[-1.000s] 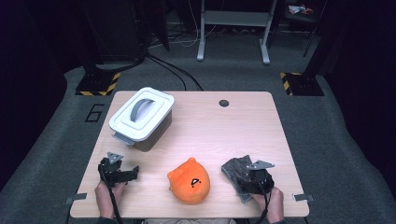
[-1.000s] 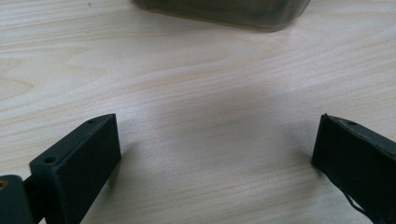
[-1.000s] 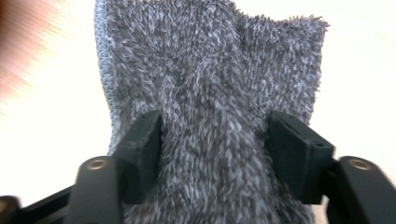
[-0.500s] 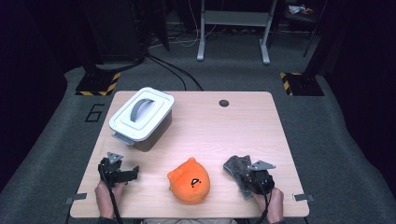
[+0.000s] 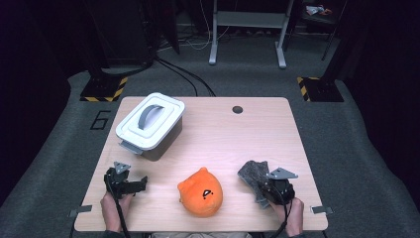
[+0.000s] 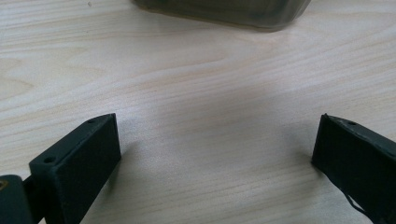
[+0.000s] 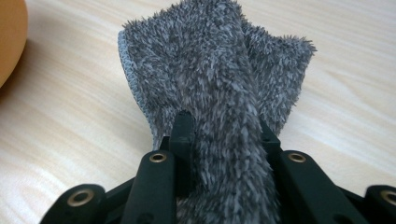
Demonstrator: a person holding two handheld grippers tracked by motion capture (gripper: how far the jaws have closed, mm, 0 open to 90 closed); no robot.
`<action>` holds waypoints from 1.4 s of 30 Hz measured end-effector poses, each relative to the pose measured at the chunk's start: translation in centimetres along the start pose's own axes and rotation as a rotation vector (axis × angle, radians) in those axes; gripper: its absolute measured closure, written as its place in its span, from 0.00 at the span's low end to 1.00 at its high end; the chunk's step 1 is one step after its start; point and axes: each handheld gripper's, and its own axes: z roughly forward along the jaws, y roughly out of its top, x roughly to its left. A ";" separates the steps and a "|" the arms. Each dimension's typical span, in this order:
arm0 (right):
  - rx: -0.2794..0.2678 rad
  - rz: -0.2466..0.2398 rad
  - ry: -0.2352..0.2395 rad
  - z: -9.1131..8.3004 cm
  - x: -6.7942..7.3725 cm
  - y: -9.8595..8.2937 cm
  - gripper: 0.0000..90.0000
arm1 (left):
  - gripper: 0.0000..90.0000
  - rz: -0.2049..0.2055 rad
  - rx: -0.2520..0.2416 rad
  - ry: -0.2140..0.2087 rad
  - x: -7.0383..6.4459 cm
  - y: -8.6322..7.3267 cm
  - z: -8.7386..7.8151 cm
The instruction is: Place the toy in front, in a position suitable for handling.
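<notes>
Two grippers are seen: the right gripper (image 5: 260, 184) is clamped on a grey cloth (image 7: 219, 70); the left gripper (image 6: 217, 149), at nine o'clock of the orange plush (image 5: 200, 192), is held wide.

Dim room. Grey carpet floor (image 5: 356, 144) with painted "6" (image 5: 100, 120); metal stand (image 5: 247, 29) behind; cables; hazard-striped bases (image 5: 104, 89).

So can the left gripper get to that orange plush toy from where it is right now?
Probably yes. The left gripper sits low on the table with its jaws wide open and nothing in them, and bare wood lies between it and the orange plush toy. The lidded box stands farther back, out of the way.
</notes>
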 end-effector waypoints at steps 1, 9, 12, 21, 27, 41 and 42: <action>-0.012 0.002 -0.015 -0.1 -0.1 0.1 0.76 | 0.01 -0.001 0.000 0.000 0.0 0.0 0.0; -0.006 -0.003 -0.039 -0.7 -1.5 0.9 0.75 | 0.01 0.000 0.000 0.000 0.0 0.0 0.0; -0.014 0.006 -0.061 -0.8 -1.9 1.2 0.75 | 0.01 0.000 -0.001 0.000 0.0 0.0 0.0; -0.016 0.015 -0.088 -1.0 -3.0 2.1 0.75 | 0.01 0.000 0.000 0.000 0.0 0.0 0.0; -0.016 0.017 -0.104 -1.1 -4.0 2.6 0.75 | 0.01 0.000 0.000 0.000 0.0 0.0 0.0; -0.005 0.067 -0.144 -0.1 -6.7 3.6 0.75 | 0.01 0.000 0.000 0.000 0.0 0.0 0.0; -0.005 0.076 -0.151 0.0 -6.9 3.7 0.75 | 0.01 0.000 -0.001 0.000 0.0 0.0 0.0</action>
